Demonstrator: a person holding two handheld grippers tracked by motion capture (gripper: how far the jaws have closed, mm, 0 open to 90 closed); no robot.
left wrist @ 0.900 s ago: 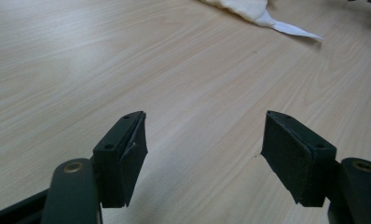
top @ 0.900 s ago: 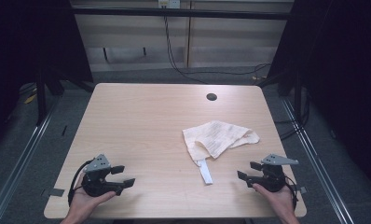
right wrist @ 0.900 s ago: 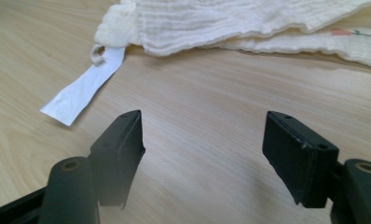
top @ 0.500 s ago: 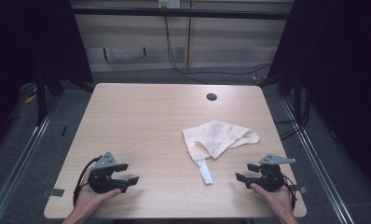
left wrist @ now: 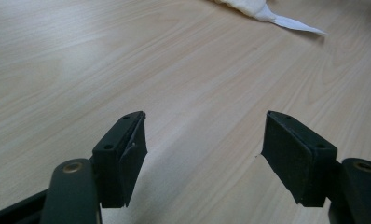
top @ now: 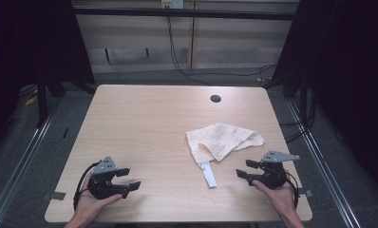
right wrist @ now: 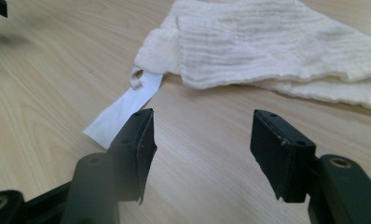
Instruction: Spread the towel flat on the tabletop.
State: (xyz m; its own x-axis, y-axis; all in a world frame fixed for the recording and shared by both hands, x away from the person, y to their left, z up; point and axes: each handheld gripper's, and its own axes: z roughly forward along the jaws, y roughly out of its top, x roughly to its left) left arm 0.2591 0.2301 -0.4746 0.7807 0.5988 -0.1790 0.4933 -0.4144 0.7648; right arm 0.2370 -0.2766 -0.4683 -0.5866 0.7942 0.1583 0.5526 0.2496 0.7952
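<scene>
Two grippers are lying low over one wooden table (top: 144, 123), and one cream cloth (top: 222, 141) is resting on its right half. Starting at the left, the left gripper (top: 130, 179) is sitting in the person's left hand (top: 89, 206) near the table's near-left corner, pointing toward the right across the boards; in the left gripper view its jaws are standing wide apart with nothing but bare wood between them, and the cloth is showing far off at the top edge. Moving right, the cloth is lying crumpled and folded over itself, right of the table's middle, its long axis running roughly left to right and tilting slightly, with the wider bunched end at the left and a narrower corner pointing toward the right edge. One white tag (top: 209, 174) is hanging from its lower-left part, lying flat on the wood and pointing toward the person's side. Beyond the cloth, one dark round hole (top: 215, 99) is sitting in the tabletop near the far edge. At the far right, the right gripper (top: 243, 169) is resting in the person's right hand (top: 278, 199), aiming leftward at the tag and standing near it without touching. In the right gripper view its jaws are spreading wide, empty, with the cloth (right wrist: 277, 44) just ahead and the tag (right wrist: 125, 105) just past the left jaw.
</scene>
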